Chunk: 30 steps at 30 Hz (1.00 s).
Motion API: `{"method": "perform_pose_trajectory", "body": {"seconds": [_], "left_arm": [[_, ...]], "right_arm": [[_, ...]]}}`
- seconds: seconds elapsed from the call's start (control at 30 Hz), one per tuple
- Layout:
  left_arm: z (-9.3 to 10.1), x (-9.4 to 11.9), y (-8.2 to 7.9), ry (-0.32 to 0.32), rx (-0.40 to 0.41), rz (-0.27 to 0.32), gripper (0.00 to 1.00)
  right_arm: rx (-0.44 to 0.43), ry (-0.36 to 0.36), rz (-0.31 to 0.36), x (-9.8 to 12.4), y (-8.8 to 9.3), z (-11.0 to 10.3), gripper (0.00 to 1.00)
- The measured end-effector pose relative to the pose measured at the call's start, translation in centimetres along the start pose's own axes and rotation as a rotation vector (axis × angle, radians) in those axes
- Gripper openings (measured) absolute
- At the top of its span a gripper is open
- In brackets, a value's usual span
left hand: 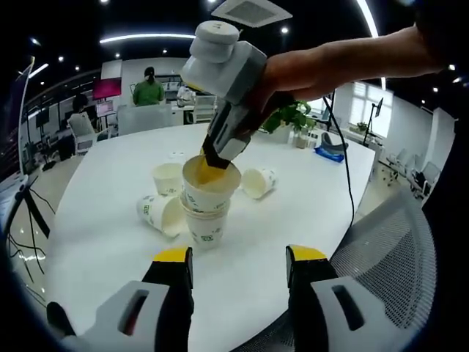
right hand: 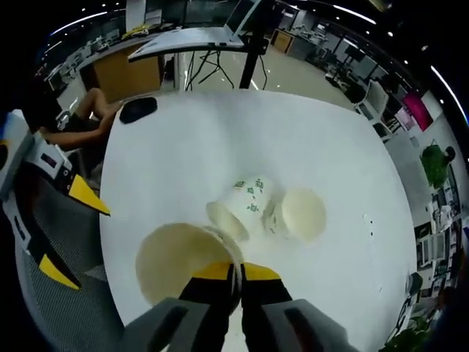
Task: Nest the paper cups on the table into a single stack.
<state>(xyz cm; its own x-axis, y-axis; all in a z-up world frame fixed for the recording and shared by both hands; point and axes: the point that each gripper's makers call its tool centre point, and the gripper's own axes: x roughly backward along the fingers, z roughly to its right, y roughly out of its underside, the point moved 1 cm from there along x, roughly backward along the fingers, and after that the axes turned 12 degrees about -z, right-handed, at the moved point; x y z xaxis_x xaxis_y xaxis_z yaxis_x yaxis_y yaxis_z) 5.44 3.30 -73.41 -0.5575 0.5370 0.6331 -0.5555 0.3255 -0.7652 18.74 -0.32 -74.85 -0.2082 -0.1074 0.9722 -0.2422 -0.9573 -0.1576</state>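
Top paper cup (left hand: 210, 182) nested in the upright stack (left hand: 205, 220) near the middle of the round white table (left hand: 110, 242), rim pinched by the right gripper (left hand: 212, 158). Tipped cup (left hand: 161, 214) touching the stack's left; upright cup (left hand: 168, 177) just beyond; another tipped cup (left hand: 259, 182) right. Left gripper (left hand: 238, 265) spread, holding nothing, near the table's near edge.

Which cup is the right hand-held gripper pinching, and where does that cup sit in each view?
Left gripper view: the top cup sits at centre, nested in the stack, its rim pinched by the right hand-held gripper.
Right gripper view: the same cup is at lower left, its rim between the shut jaws.
Shared landmark: the cup lying on its side beside it.
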Motion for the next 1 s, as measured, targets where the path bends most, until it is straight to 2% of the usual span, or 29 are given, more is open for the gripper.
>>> {"method": "perform_pose_trajectory", "body": {"seconds": [0.57, 1.0], "left_arm": [[0.0, 0.0, 0.0, 0.001, -0.001, -0.002, 0.49], [0.1, 0.0, 0.1, 0.001, -0.003, -0.005, 0.49]], "right_arm": [[-0.009, 0.009, 0.009, 0.4, 0.0, 0.4, 0.04], [-0.052, 0.014, 0.053, 0.9, -0.7, 1.4, 0.09]]}}
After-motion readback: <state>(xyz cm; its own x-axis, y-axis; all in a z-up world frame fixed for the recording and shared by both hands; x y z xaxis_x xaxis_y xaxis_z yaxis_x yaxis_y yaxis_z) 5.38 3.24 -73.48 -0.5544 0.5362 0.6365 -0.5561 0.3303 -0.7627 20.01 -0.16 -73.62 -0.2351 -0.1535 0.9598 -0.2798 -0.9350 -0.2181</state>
